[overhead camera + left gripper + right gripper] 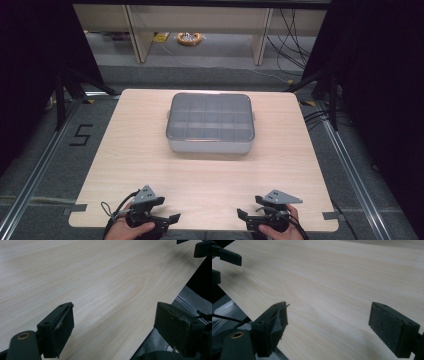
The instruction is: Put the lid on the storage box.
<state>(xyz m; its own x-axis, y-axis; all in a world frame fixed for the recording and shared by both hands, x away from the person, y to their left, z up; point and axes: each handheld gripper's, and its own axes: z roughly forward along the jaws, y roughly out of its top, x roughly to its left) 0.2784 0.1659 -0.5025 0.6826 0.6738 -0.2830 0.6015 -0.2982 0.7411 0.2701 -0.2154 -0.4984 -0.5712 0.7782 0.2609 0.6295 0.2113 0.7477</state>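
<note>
Sitting mid-table: lidded grey box (210,124) | left gripper (172,218), right gripper (240,215) jaws wide, empty

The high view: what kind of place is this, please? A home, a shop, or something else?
Most likely a lab or test room set up for recording. A bare wooden table stands between dark curtains, with metal rails and a taped "5" on the floor, and loose cables behind it.
</note>
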